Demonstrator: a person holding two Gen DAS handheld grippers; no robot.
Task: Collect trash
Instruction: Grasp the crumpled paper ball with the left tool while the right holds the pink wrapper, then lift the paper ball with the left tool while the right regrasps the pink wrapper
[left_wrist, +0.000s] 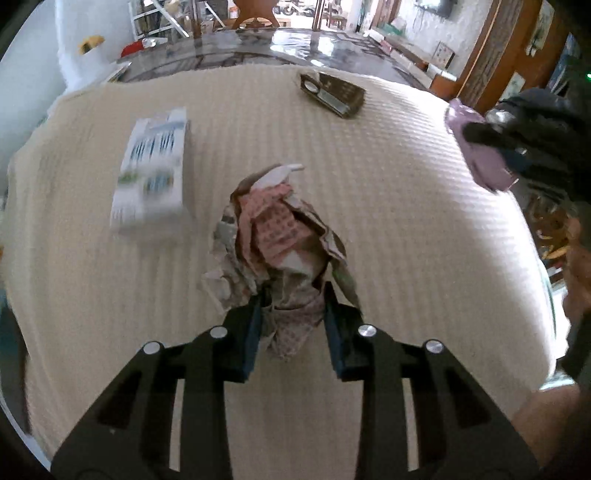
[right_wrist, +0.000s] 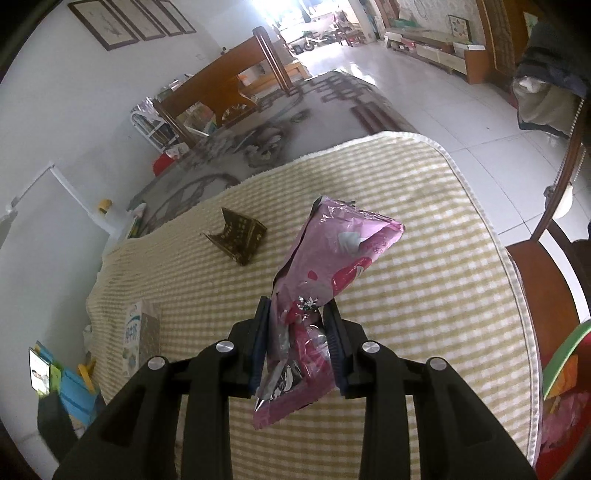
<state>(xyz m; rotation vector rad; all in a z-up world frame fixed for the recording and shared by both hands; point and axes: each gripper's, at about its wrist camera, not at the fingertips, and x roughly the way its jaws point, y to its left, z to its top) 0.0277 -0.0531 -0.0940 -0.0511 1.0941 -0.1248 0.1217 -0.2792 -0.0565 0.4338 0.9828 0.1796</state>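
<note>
My left gripper (left_wrist: 291, 314) has its jaws pinching a crumpled paper wad (left_wrist: 280, 240), pink-printed, with a white plastic piece (left_wrist: 277, 175) sticking out of its far end. The wad hangs just over the cream cloth (left_wrist: 406, 221) on the table. My right gripper (right_wrist: 295, 339) has its jaws pressed on the lower part of a pink foil wrapper (right_wrist: 332, 251), and the upper part stands free above the cloth.

On the table I see more to collect: a white and blue carton (left_wrist: 155, 170) lying left of the wad, and a dark torn wrapper (left_wrist: 332, 94) near the far edge.

I think the wad can slip, because only its near folds are between the pads; loose layers could open and drop. The foil is slick and could slide out if I swing it fast.

I cannot see any bin clearly; something red and green (right_wrist: 565, 354) is cut off at the right edge of the right wrist view. The left view is blurred, so the carton's print is unreadable.
</note>
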